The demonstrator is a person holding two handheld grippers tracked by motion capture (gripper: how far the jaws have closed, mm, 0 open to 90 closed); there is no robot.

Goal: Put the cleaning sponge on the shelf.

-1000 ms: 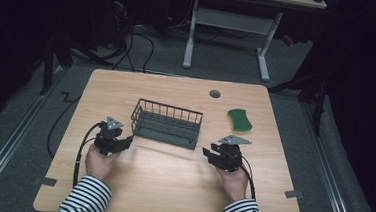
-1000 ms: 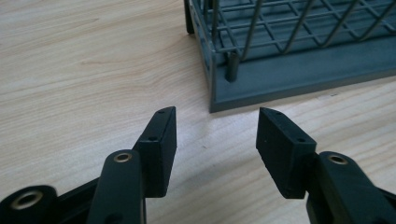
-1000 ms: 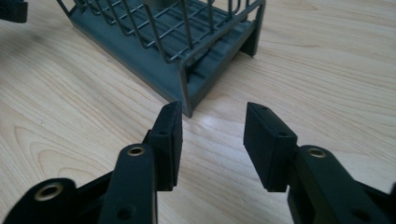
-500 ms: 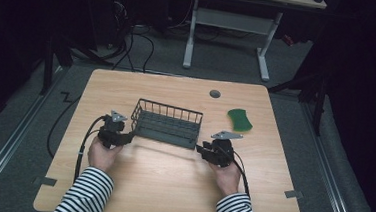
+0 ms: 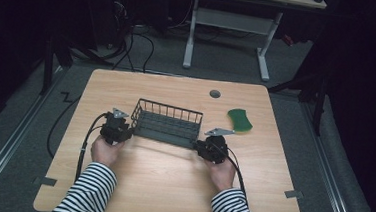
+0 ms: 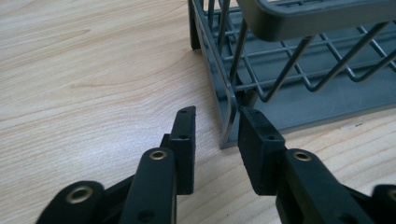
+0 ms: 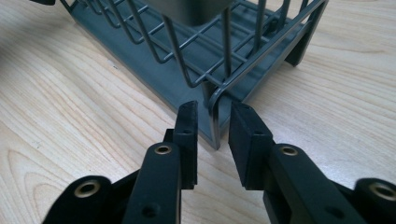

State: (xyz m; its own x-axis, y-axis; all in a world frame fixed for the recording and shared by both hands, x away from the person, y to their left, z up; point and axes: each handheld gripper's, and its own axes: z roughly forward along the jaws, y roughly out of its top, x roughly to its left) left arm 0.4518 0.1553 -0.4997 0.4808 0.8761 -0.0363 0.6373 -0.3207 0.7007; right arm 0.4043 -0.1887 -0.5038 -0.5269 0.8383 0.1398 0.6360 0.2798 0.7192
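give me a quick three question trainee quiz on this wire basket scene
1. True or false: the dark grey wire basket sits between the left gripper and the right gripper.
2. Which part of the basket stands between each gripper's jaws? A) a corner wire B) the floor grid C) nothing
3. What lies on the light wooden table to the basket's right?

Key: 1 true. 2 A; both sets of jaws have just been closing around it, gaps still showing. 3 a green sponge.
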